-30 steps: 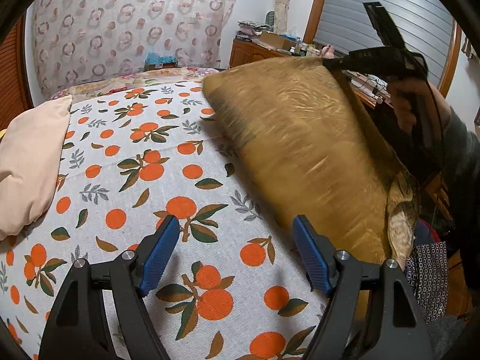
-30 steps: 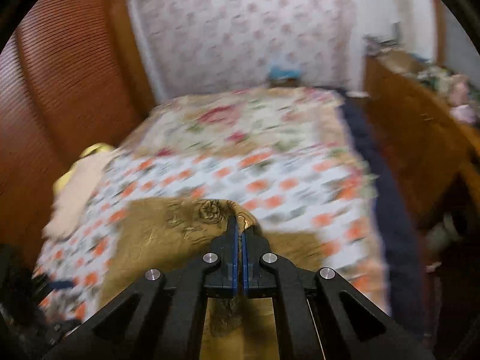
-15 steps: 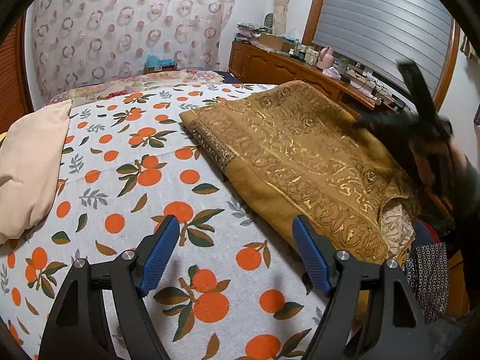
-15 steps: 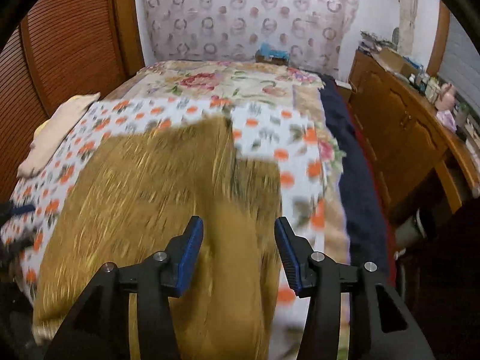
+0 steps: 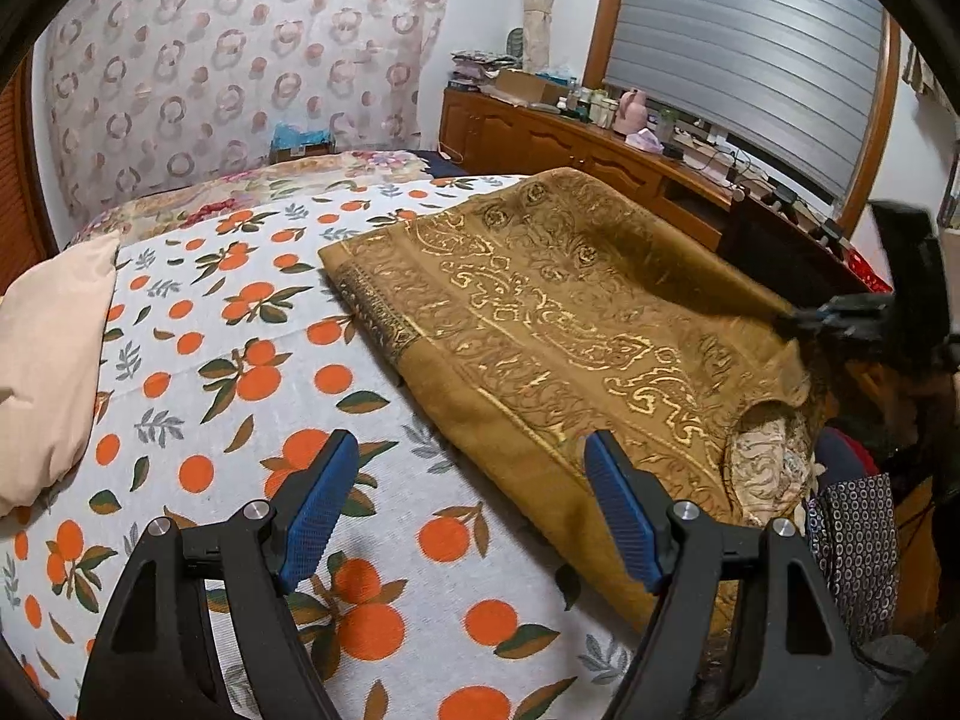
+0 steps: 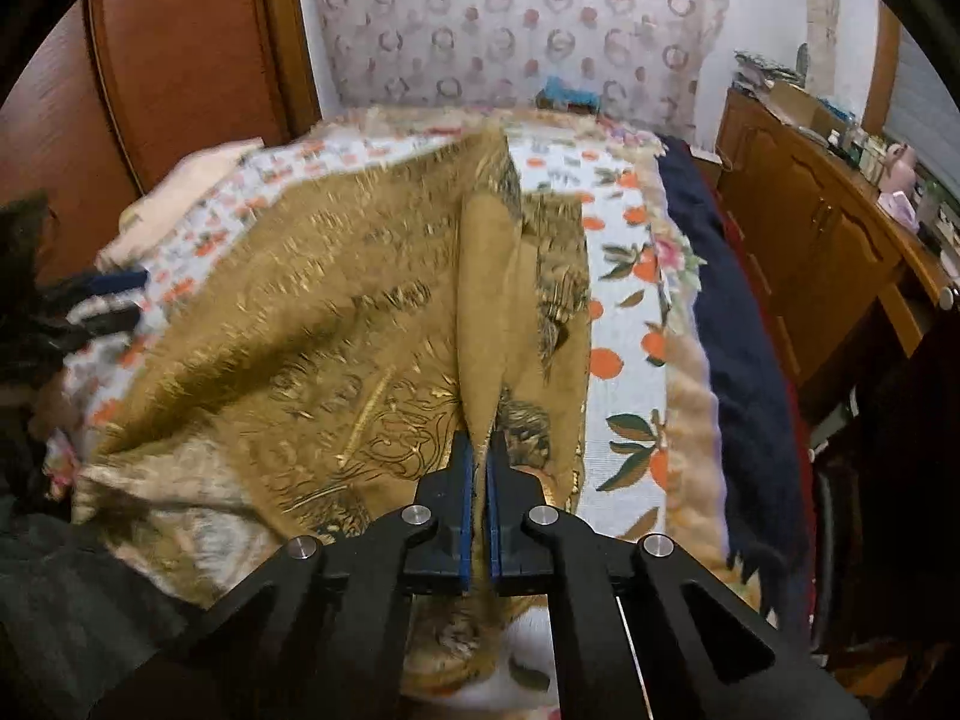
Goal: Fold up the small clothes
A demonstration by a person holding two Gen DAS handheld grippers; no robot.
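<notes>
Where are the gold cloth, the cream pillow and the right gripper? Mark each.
gold cloth (image 5: 576,324): left wrist view, patterned top face.
cream pillow (image 5: 48,360): left wrist view, its middle.
right gripper (image 6: 478,468): right wrist view, between fingertips clamping the cloth.

— What is the garment looking like?
— The mustard-gold garment (image 5: 558,324) with gold scrollwork is lying spread across the frame's right half.
— Flat?
— One fold is standing pinched up.

Orange-print bedsheet (image 5: 252,360), peach pillow (image 5: 48,372), wooden sideboard (image 5: 540,138) along the wall
</notes>
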